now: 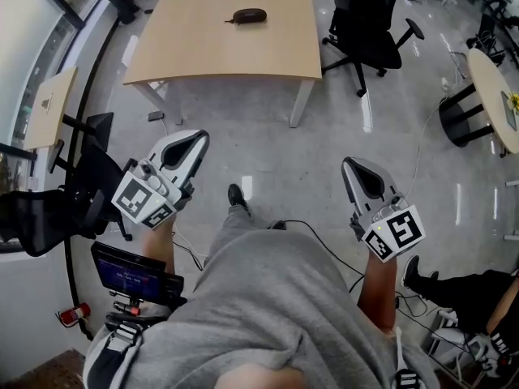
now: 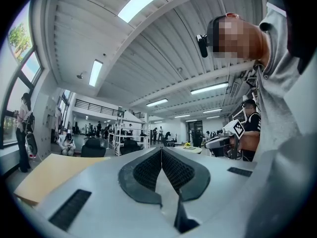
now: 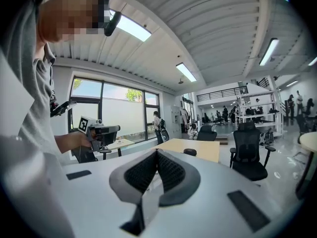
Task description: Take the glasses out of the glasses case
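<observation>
The dark glasses case [image 1: 249, 15] lies closed on the light wooden table [image 1: 195, 55] at the top of the head view, and shows as a small dark lump [image 3: 189, 152] on that table [image 3: 205, 150] in the right gripper view. Both grippers are held over the floor, well short of the table. My left gripper [image 1: 195, 140] has its pads [image 2: 148, 170] meeting at the tips, shut, with nothing between them. My right gripper [image 1: 354, 168] is also shut and empty, its pads [image 3: 171, 170] touching, pointing towards the table. The glasses are not visible.
A black office chair [image 1: 369, 23] stands right of the table, also in the right gripper view [image 3: 250, 150]. A round table [image 1: 496, 87] is at the far right. Cables [image 1: 324, 245] run over the grey floor. A second small desk [image 1: 47, 108] and dark chairs [image 1: 49, 213] stand left.
</observation>
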### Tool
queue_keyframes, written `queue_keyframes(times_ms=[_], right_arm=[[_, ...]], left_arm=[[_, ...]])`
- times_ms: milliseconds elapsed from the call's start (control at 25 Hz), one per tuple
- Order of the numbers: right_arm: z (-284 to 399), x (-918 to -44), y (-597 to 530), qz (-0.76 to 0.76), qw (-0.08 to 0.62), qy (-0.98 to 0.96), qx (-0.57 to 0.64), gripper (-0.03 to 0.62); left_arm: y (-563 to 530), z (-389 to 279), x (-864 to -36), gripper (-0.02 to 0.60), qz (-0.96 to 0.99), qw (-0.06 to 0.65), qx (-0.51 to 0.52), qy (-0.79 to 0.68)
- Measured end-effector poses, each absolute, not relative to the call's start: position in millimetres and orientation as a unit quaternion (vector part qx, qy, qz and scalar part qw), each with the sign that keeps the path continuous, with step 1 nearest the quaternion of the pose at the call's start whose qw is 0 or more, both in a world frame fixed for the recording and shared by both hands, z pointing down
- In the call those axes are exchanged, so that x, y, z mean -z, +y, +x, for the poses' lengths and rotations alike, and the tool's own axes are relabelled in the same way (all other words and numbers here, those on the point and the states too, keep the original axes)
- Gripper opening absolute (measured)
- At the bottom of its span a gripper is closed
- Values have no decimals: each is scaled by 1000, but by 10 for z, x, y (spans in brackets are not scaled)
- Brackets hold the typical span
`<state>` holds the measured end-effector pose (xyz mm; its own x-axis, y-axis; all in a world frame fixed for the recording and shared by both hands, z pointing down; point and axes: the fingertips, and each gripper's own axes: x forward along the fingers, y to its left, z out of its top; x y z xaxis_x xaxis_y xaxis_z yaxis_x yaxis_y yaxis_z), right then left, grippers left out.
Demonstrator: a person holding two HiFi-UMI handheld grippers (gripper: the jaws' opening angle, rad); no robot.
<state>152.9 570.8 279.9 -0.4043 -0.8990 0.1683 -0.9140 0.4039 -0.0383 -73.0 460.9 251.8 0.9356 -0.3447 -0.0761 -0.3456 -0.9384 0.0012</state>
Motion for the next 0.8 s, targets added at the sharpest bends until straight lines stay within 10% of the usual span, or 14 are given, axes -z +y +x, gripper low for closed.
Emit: queue_keyframes(times_ms=[800], right_arm=[[996,-2767,3883,554,63,-826,-85,8]], left_arm=[[2898,-1083,-2695,6,-987,-21,-38,157]])
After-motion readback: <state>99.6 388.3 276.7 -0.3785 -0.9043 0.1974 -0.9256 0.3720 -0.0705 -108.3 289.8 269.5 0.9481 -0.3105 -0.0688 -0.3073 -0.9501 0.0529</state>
